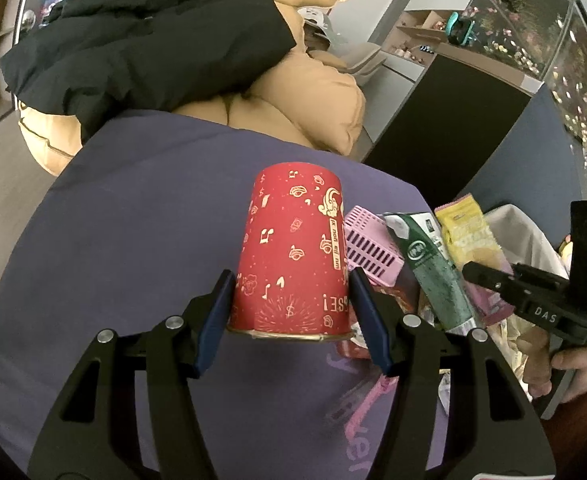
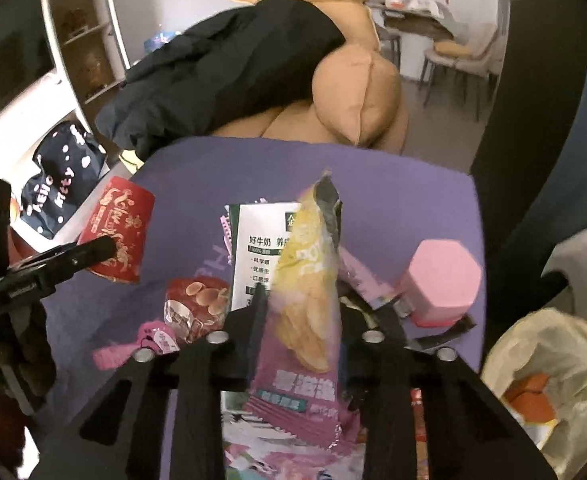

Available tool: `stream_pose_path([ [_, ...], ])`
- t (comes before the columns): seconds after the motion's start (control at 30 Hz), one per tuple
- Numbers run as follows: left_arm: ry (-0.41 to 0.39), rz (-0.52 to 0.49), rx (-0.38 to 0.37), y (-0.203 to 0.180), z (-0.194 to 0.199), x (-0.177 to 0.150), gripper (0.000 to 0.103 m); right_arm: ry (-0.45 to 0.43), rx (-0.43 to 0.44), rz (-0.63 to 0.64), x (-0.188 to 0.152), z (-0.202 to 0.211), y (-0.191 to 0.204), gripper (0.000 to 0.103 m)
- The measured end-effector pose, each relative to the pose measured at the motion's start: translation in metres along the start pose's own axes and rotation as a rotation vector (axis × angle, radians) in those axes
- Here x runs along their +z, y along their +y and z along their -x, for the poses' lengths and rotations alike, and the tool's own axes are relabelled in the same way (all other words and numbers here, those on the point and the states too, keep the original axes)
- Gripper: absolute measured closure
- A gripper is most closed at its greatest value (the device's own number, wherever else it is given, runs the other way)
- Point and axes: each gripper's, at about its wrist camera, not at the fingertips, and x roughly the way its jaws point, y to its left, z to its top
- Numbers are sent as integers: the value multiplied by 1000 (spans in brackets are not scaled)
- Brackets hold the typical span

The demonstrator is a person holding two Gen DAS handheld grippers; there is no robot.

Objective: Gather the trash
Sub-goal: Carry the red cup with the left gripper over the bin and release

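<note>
A: What do the tools look like?
B: The left gripper (image 1: 291, 312) has matte black linkage arms with triangular cut-outs and round silver pivot screws, and its fingers carry dark blue pads (image 1: 217, 320).
A: And the other one?
B: The right gripper (image 2: 299, 320) is all black with the same silver screws; from the left wrist camera its body shows white "DAS" lettering and a small green light.
A: Any skin?
B: A bare right hand (image 1: 569, 368) beside a dark red sleeve.
</note>
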Motion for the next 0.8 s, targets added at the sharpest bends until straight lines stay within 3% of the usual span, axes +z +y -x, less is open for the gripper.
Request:
stream_pose_path([
  [0.3,-3,0,-23,-13,4,4,48,-89,-17,9,1,48,-14,80],
  [0.47,-23,-36,-34,-38,14,11,48,-129,1,-1,-3,71,-23,80],
  [0.8,-32,-94,-64,-97,21,22,48,-191,-63,-13,-13,102,-57,81],
])
